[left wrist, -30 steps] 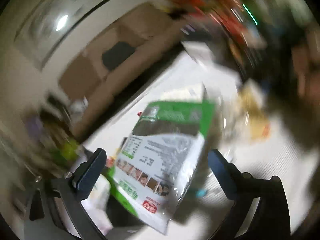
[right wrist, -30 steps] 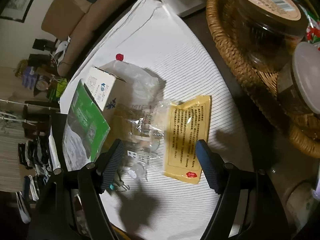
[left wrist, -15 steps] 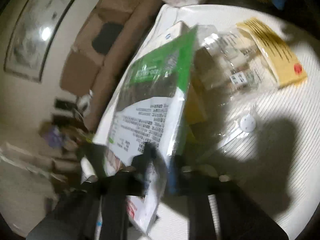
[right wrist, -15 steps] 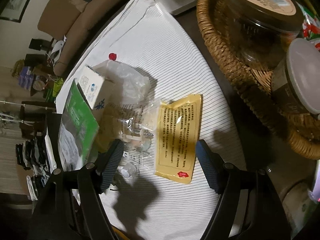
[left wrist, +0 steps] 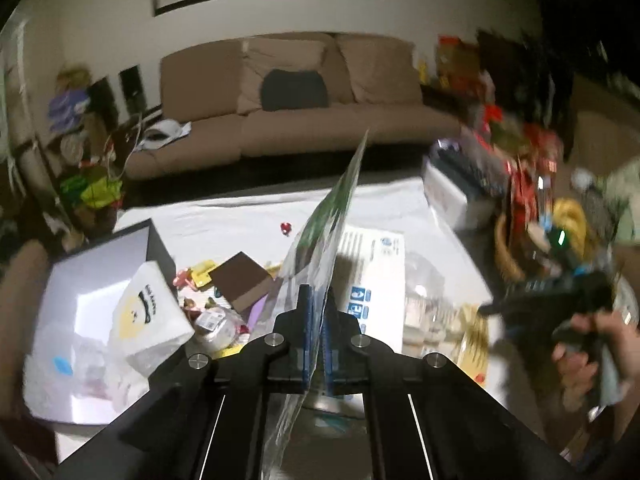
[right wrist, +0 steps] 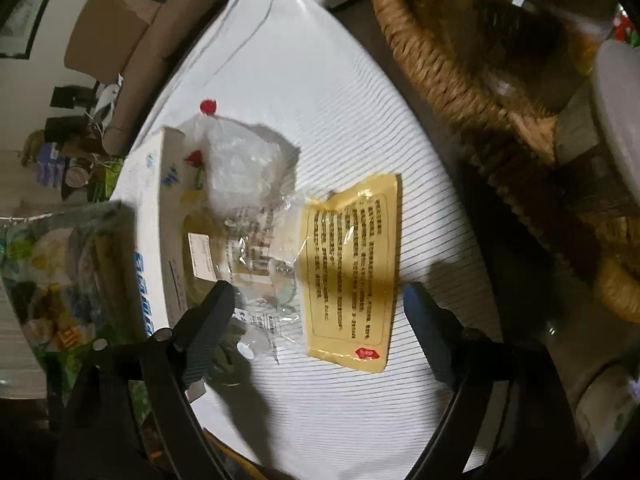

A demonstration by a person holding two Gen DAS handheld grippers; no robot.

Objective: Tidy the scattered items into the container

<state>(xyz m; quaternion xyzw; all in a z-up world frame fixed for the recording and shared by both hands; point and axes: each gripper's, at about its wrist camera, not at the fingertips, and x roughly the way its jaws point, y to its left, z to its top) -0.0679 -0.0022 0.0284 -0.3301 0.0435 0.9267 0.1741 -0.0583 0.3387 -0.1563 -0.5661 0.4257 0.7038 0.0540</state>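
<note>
My left gripper (left wrist: 316, 312) is shut on the edge of a green and white snack bag (left wrist: 332, 216), held edge-on above the table. A white open box (left wrist: 92, 280) with several packets inside sits to its left. My right gripper (right wrist: 316, 300) is open and empty, just above a yellow sachet (right wrist: 352, 264) and a clear plastic packet (right wrist: 256, 256) on the striped cloth. A white carton (right wrist: 152, 216) lies to their left; it also shows in the left wrist view (left wrist: 376, 276). The right gripper shows blurred at the right of the left wrist view (left wrist: 560, 300).
A wicker basket (right wrist: 432, 60) with jars stands at the right edge of the table. A brown box (left wrist: 244, 284) and small wrapped sweets (left wrist: 196, 280) lie near the white box. A red cap (right wrist: 207, 106) sits farther back. A sofa (left wrist: 296, 120) is behind the table.
My left gripper has closed on the snack bag and swung level, facing the sofa. The right gripper has moved lower and closer over the yellow sachet, still open.
</note>
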